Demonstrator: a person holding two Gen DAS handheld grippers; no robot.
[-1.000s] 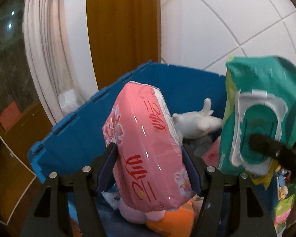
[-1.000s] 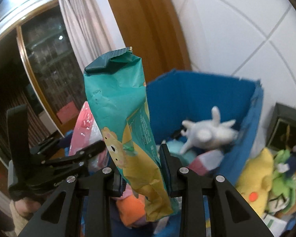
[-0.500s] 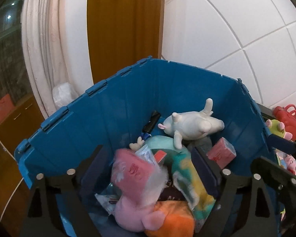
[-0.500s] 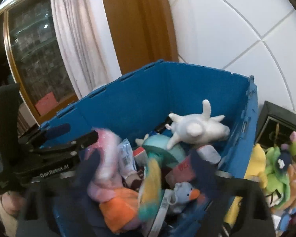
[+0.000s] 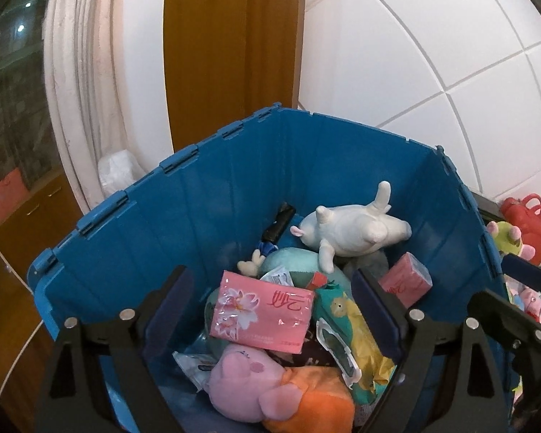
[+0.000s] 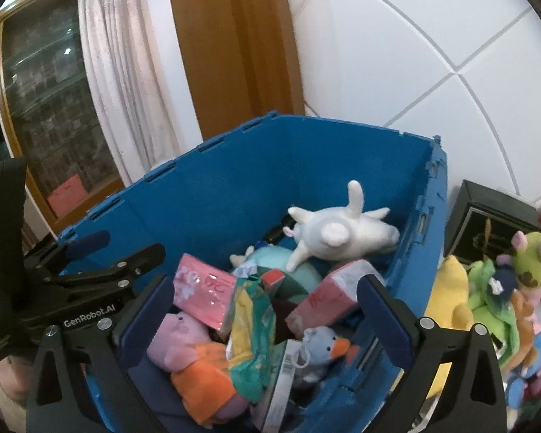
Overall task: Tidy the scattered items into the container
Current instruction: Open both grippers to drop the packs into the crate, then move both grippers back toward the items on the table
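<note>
Both the left gripper (image 5: 270, 296) and right gripper (image 6: 267, 299), jaws just spread and empty, hover over the blue plastic crate (image 5: 205, 195); lowering risks snagging the glossy pink tissue pack (image 5: 261, 315).

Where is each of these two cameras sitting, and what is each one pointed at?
Left wrist: on the left gripper, looking down into the blue bin; its open fingers and the right gripper's side show.
Right wrist: on the right gripper, looking into the bin; its open fingers and the left gripper show.
Shared: the bin, white plush, pink tissue pack, green wipes pack.
</note>
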